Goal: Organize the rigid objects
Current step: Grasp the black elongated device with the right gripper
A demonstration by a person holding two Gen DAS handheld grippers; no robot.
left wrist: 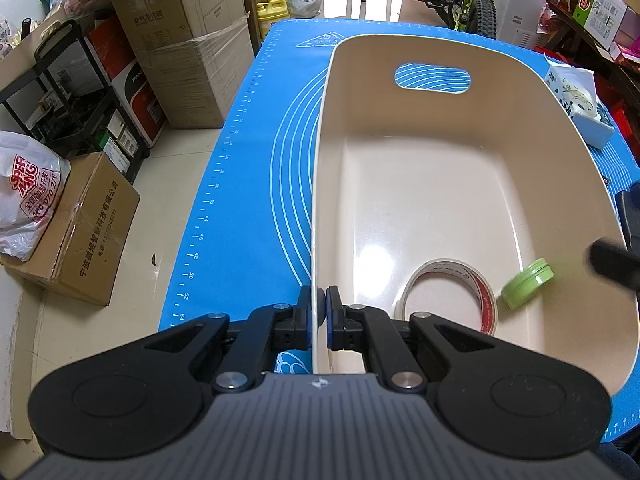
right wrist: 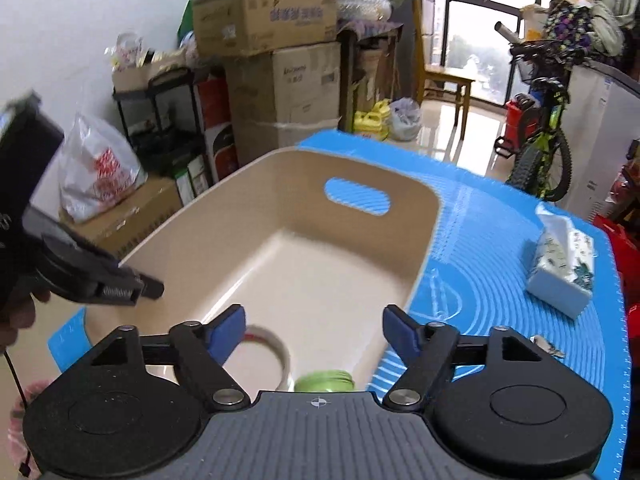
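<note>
1. Clamped on the near left rim of the cream bin [left wrist: 420,184], the left gripper [left wrist: 321,312] has one pad outside the wall and one inside.
2. Inside the bin, at its near end, a tape roll [left wrist: 448,298] lies flat on the floor.
3. Just right of the tape, a green tin [left wrist: 528,282] sits tilted.
4. Above the bin's near right corner, the right gripper [right wrist: 314,330] hangs with jaws spread wide, holding nothing.
5. Right of the bin, a tissue box [right wrist: 562,268] rests on the blue desk mat [left wrist: 256,184].
</note>
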